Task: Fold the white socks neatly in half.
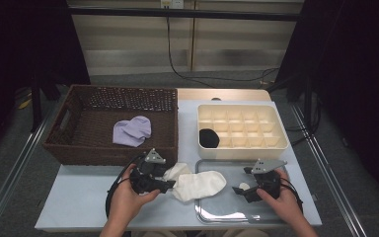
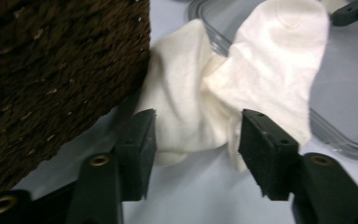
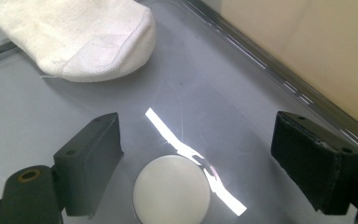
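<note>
Jaws of left gripper [image 2: 193, 140] apart, white sock [image 2: 242, 88] between, cuff hidden.

Pale panelled wall [image 1: 138, 44], grey floor [image 1: 325, 148], black cable [image 1: 177, 69], dark sides

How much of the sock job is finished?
Done: one black roll sits in the organizer. In hand: the open left tool reaches around the white sock, half on the tray; the right tool hovers open. Left: a purple sock in the basket.
</note>
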A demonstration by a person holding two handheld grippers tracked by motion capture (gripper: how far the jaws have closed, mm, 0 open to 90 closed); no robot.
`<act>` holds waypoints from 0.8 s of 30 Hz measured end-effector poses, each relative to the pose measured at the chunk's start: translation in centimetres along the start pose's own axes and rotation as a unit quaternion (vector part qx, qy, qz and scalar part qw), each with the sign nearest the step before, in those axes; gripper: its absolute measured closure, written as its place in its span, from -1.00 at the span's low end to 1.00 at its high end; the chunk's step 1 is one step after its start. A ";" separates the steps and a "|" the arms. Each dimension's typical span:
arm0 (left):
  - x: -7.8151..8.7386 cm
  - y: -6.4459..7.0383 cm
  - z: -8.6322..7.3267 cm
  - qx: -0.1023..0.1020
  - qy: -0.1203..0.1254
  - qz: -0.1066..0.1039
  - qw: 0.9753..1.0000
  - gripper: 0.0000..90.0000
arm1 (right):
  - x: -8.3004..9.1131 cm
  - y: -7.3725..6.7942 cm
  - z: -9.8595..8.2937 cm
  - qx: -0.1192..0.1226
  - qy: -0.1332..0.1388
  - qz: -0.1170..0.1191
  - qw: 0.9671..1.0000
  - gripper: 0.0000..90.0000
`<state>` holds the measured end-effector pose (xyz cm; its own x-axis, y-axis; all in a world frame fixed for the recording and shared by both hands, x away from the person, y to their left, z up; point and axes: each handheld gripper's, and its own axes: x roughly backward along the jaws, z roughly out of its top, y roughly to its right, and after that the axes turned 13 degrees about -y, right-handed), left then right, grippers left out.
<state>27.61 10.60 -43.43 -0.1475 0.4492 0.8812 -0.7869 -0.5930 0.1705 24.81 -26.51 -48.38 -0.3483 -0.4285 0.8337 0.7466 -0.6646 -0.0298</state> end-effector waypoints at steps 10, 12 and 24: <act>-0.9 1.2 0.0 -0.022 -0.008 -0.024 0.999 0.25 | 0.0 -0.2 0.2 -0.005 -0.002 -0.008 1.000 -0.64; -1.1 1.4 0.0 -0.023 -0.010 -0.025 0.999 0.27 | -0.1 -0.5 0.3 -0.006 -0.001 -0.006 1.000 -0.59; -0.8 1.6 -0.8 -0.023 -0.016 -0.015 0.999 0.35 | 1.2 -1.7 2.6 0.000 0.034 0.007 0.999 -0.28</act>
<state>26.04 9.78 -44.24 -0.1048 0.4452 0.8893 -0.8176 -0.5476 0.1778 24.57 -24.27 -45.94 -0.3760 -0.4782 0.7937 0.7516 -0.6584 -0.0406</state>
